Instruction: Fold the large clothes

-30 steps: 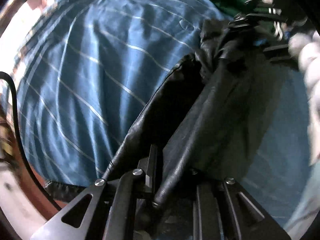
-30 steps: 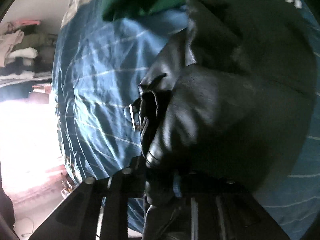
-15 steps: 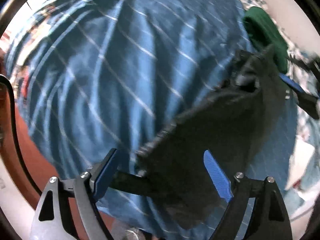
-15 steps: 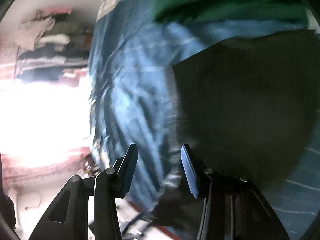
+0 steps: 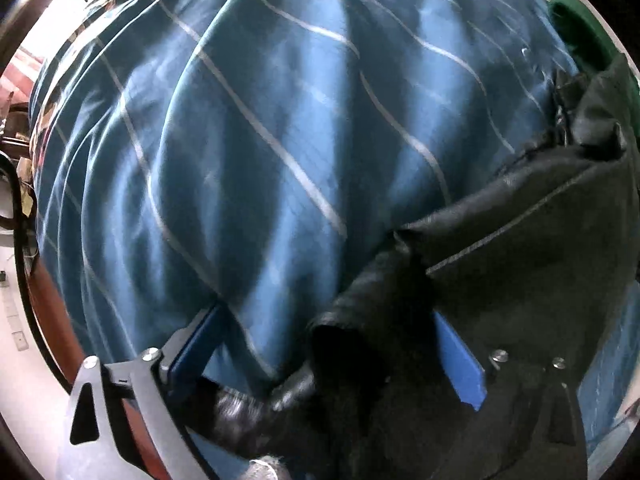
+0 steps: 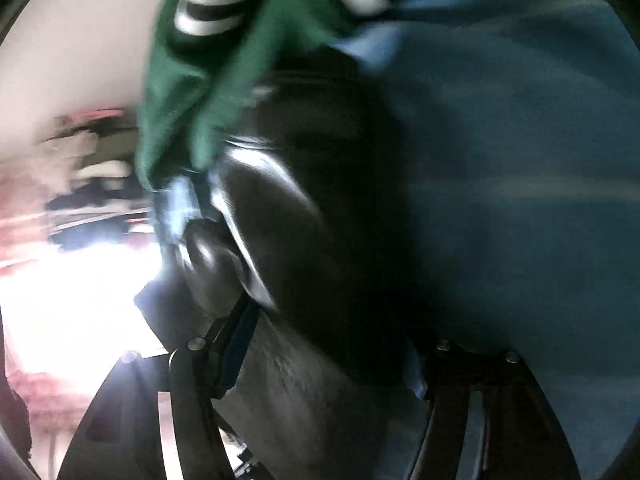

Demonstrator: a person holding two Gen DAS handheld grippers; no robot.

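Observation:
A black leather jacket (image 5: pixel 512 248) lies on a blue striped bedspread (image 5: pixel 260 140), spread across the lower right of the left wrist view. My left gripper (image 5: pixel 328 344) is open, its blue pads wide apart, with a jacket sleeve lying loose between them. In the right wrist view, which is blurred, the jacket (image 6: pixel 312 208) fills the middle. My right gripper (image 6: pixel 332 344) is open around the jacket's edge, with the fabric between the fingers. A green garment with white stripes (image 6: pixel 224 40) lies just beyond the jacket.
The green garment also shows at the far right edge of the left wrist view (image 5: pixel 580 32). The bed's red-brown edge (image 5: pixel 52 320) and a black cable (image 5: pixel 18 208) run down the left. A bright room with stacked clothes (image 6: pixel 92 160) lies left of the bed.
Both grippers were shut on the jacket a second ago and have opened, dropping it onto the bed. The right gripper has swung toward the green garment.

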